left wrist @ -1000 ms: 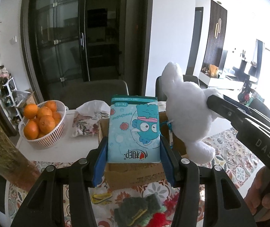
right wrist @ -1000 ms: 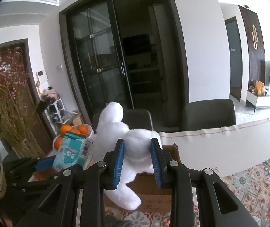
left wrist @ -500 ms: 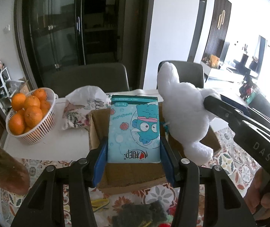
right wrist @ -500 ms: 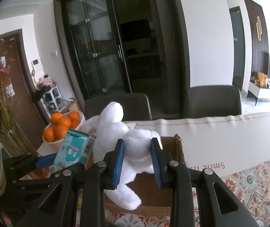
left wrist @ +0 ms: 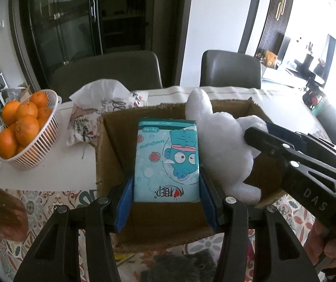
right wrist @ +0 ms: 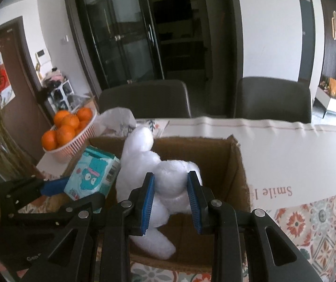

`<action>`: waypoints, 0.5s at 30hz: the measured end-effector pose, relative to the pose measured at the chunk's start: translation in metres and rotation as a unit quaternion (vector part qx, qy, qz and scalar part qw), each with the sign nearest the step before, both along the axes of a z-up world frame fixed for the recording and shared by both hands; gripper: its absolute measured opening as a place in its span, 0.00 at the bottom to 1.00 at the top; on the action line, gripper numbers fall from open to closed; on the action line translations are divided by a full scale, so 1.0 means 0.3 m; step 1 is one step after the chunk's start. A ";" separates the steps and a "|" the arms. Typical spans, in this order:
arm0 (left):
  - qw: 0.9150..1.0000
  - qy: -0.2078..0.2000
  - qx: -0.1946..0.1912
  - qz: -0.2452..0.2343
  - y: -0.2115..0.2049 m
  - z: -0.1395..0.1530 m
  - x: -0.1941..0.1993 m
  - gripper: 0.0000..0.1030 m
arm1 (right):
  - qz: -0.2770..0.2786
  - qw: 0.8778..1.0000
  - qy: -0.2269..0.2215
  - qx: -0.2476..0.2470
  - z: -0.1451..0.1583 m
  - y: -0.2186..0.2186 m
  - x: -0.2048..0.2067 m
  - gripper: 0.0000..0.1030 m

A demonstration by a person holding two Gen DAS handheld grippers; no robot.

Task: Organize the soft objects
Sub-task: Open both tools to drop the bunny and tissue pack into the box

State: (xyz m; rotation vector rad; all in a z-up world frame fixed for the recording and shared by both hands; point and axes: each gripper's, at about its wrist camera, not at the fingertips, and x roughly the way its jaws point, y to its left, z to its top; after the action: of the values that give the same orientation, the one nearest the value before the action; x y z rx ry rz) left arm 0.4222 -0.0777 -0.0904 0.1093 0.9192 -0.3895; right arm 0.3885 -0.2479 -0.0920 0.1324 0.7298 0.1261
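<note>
while the left wrist view looked down over an open cardboard box [left wrist: 108,145], the left gripper [left wrist: 166,202] had its blue pads pressed against both sides of a teal tissue pack [left wrist: 166,159], which stood between the fingers above the box's opening. the pack was a glossy soft-sided block printed with a cartoon fish. just to its right, touching it, a fluffy white plush toy [left wrist: 219,141] hung partly inside the box, held by the right gripper, whose black arm entered from the right edge. a white ribbed basket of oranges [left wrist: 22,127] and a floral cloth pouch [left wrist: 90,119] sat on the table to the left. dark knitted items at the bottom edge were cut off and blurred.

from the right wrist view, the right gripper [right wrist: 170,196] had its ridged blue pads closed partway on the plush toy [right wrist: 142,155], squeezing its rounded body over the box [right wrist: 236,169]. the toy's face was hidden. the tissue pack [right wrist: 92,174] sat left, clamped by the left gripper [right wrist: 57,185], only partly visible.
</note>
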 end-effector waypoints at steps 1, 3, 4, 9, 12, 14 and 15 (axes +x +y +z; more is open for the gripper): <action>1.000 0.004 0.000 -0.001 -0.003 -0.006 0.003 0.51 | 0.001 1.000 0.004 0.003 -0.007 -0.001 0.002 0.32; 1.000 0.010 -0.001 0.001 -0.006 -0.014 0.009 0.54 | 0.004 1.000 0.008 0.010 -0.013 -0.003 0.006 0.34; 1.000 0.009 -0.003 0.001 -0.004 -0.013 0.007 0.59 | 0.003 1.000 0.007 0.009 -0.011 -0.004 0.006 0.41; 1.000 -0.006 0.002 0.011 0.002 0.011 -0.007 0.70 | -0.015 1.000 -0.010 0.000 0.024 -0.015 -0.013 0.52; 1.000 -0.010 0.000 0.018 0.012 0.033 -0.026 0.70 | -0.024 1.000 -0.013 -0.005 0.045 -0.018 -0.032 0.52; 1.000 -0.015 0.003 0.026 0.019 0.054 -0.044 0.71 | -0.028 0.999 -0.014 -0.008 0.061 -0.023 -0.046 0.52; 0.999 -0.016 0.004 0.028 0.021 0.063 -0.051 0.71 | -0.032 0.999 -0.014 -0.011 0.070 -0.024 -0.053 0.52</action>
State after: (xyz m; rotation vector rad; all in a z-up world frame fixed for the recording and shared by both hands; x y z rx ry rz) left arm 0.4068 -0.0713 -0.0716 0.0966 0.8895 -0.3322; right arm 0.3725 -0.2550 -0.0710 0.1322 0.6973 0.0596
